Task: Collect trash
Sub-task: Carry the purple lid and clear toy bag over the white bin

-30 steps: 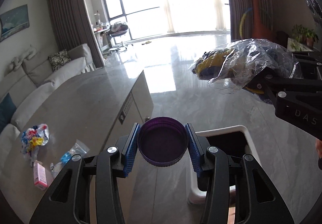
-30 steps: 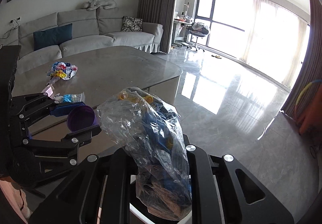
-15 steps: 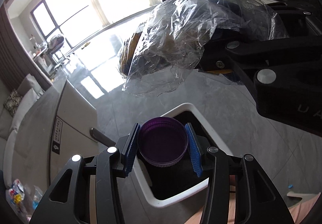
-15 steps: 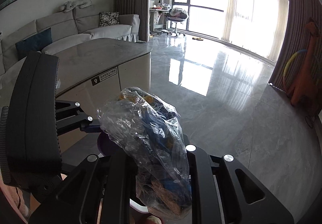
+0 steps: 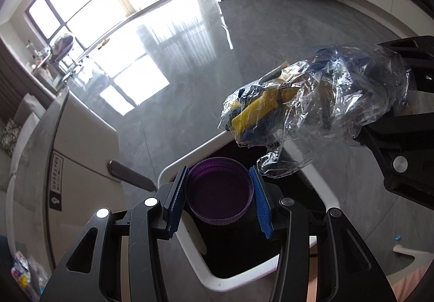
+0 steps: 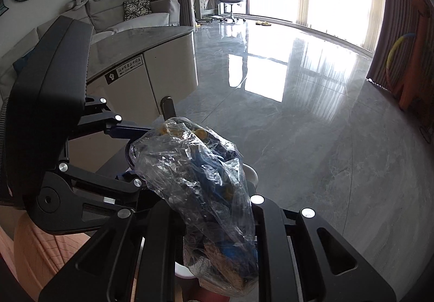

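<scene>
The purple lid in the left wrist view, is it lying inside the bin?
No, the purple lid is clamped between the left tongs above the bin.

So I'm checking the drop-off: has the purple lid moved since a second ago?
Yes. Clamped in the left tool, the purple lid has come off the table side and down, now over the white-rimmed bin.

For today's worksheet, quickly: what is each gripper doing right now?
Left gripper: closed on the round purple plastic lid.
Right gripper: closed on the crumpled clear plastic bag of blue and yellow scraps.
</scene>
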Demonstrator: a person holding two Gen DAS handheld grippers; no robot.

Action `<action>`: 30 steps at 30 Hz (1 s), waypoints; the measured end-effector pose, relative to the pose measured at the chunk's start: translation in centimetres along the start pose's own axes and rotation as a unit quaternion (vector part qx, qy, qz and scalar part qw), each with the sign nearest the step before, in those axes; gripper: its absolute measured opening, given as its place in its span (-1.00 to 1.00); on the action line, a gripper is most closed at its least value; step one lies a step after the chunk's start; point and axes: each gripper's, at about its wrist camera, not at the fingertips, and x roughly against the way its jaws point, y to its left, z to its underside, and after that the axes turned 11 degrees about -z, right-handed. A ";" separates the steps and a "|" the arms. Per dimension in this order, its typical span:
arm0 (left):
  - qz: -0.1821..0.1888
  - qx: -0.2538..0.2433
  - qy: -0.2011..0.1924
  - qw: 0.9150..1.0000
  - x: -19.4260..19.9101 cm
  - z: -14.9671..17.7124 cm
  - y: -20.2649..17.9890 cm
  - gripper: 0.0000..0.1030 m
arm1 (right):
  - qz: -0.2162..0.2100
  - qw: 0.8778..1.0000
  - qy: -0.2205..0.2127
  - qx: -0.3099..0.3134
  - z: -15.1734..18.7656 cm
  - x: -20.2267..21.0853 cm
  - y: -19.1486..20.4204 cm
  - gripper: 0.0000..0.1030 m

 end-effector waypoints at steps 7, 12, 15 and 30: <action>0.013 -0.038 0.035 0.999 -3.3 0.6 -1.2 -0.12 | -0.002 1.000 0.015 -0.011 0.5 -0.9 -0.4 -0.67; 0.017 -0.056 0.044 0.997 -4.1 0.5 -1.7 -0.12 | -0.002 1.000 0.022 -0.012 0.2 -1.4 -0.4 -0.67; 0.019 -0.066 0.049 0.996 -4.5 0.0 -2.0 -0.12 | -0.003 1.000 0.026 -0.015 0.2 -1.7 -0.4 -0.67; -0.057 -0.108 0.042 0.992 -1.7 -1.0 -4.2 0.90 | -0.002 0.999 0.034 -0.014 0.2 -2.2 -0.9 -0.67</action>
